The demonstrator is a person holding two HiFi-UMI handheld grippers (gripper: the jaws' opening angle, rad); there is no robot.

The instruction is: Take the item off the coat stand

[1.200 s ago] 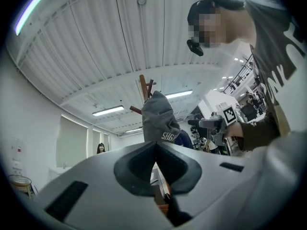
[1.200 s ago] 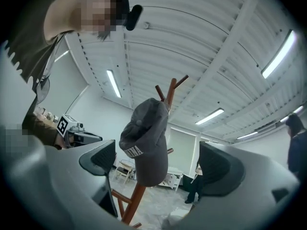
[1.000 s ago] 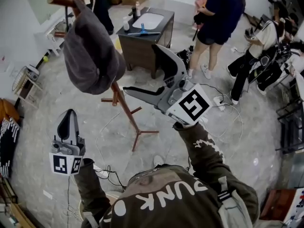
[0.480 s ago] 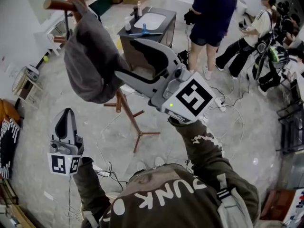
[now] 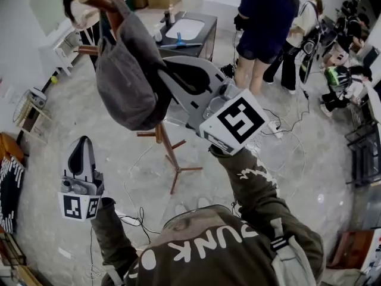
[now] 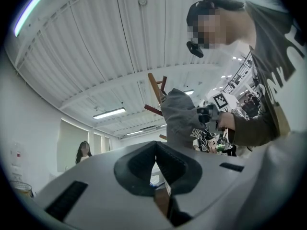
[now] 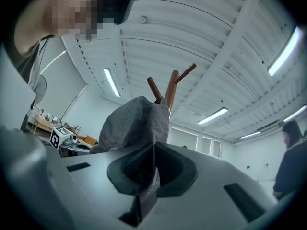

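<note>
A grey cap (image 5: 128, 76) hangs on an upper peg of the wooden coat stand (image 5: 165, 145), left of centre in the head view. My right gripper (image 5: 165, 76) reaches up to it; its jaws have just been closing and now pinch the cap's fabric edge. In the right gripper view the cap (image 7: 136, 123) bulges above the shut right gripper (image 7: 152, 162), with grey cloth trapped between the pads, and the coat stand's pegs (image 7: 171, 87) rise behind. My left gripper (image 5: 82, 148) is low at the left, shut and empty. In the left gripper view, beyond the left gripper (image 6: 155, 150), the cap (image 6: 180, 119) shows.
A dark cabinet with a white sink (image 5: 184, 28) stands behind the stand. Several people stand or sit at the back and right, one in dark shorts (image 5: 265, 22). Cables and a power strip (image 5: 275, 127) lie on the marble floor. The stand's feet (image 5: 178, 171) spread below.
The right gripper has risen and moved left onto the cap, and its wide-open jaws have shut on the cap's edge. The left gripper has barely shifted.
</note>
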